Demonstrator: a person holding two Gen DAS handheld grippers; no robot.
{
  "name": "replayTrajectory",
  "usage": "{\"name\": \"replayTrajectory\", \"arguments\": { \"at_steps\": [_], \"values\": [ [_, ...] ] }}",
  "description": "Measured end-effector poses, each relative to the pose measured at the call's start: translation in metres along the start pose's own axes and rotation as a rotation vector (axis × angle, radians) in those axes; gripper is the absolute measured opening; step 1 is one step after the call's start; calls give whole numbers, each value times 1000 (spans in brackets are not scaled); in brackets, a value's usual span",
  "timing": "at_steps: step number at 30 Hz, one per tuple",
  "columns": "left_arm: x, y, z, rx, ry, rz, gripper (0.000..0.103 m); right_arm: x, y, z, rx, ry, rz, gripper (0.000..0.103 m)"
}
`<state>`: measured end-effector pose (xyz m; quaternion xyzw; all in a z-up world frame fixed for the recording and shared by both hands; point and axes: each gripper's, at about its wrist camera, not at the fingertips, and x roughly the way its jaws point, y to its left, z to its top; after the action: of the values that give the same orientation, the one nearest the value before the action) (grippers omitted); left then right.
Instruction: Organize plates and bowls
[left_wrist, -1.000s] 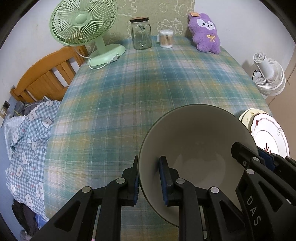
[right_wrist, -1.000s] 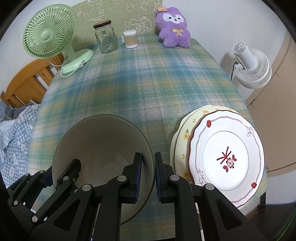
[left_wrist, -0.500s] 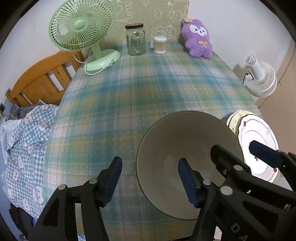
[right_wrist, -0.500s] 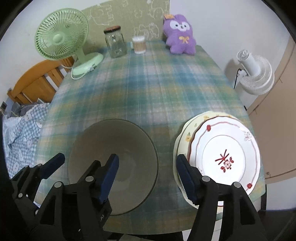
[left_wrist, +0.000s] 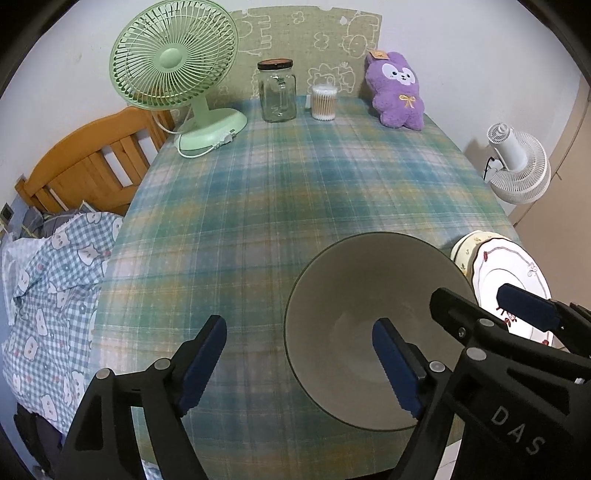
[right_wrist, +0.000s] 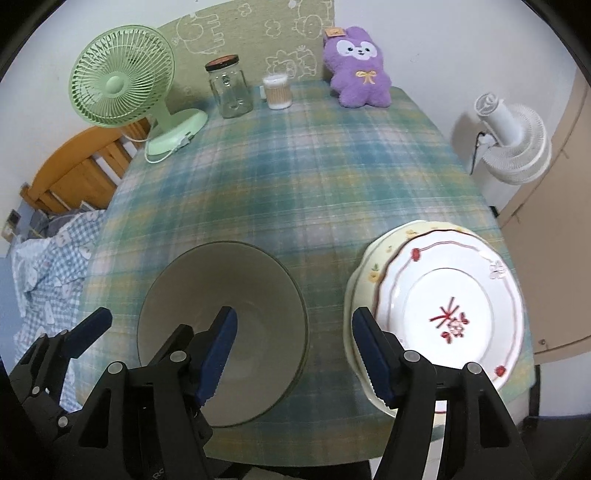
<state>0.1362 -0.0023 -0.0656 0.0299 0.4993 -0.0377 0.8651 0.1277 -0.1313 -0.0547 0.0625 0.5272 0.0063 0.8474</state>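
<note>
**Bowl down on table, both grippers spread**

Table (left_wrist: 295, 192) w/ plaid cloth fills most of the frame. Bowl (left_wrist: 369, 295) sits lower right in left view, lower centre-left in right view: big, deep, grey-beige inside, thin dark rim, empty. Plates (right_wrist: 443, 295) stacked just right of it: white w/ red trim on top of a cream flowered one. Left gripper (left_wrist: 303, 365) jaws just opened, straddling bowl's left rim, pads off it. Right gripper (right_wrist: 291, 354) jaws just opened too, astride its right rim.
</note>
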Motion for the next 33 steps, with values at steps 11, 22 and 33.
{"name": "replayTrajectory", "arguments": {
  "at_steps": [11,22,33],
  "values": [
    [30,6,-4,-42,62,-14,80,38,-9,1,32,61,18,68],
    [50,0,-7,-33,114,-36,67,65,-6,0,46,123,58,57],
    [51,-9,-5,28,125,-61,47,66,4,1,20,153,76,40]
  ]
}}
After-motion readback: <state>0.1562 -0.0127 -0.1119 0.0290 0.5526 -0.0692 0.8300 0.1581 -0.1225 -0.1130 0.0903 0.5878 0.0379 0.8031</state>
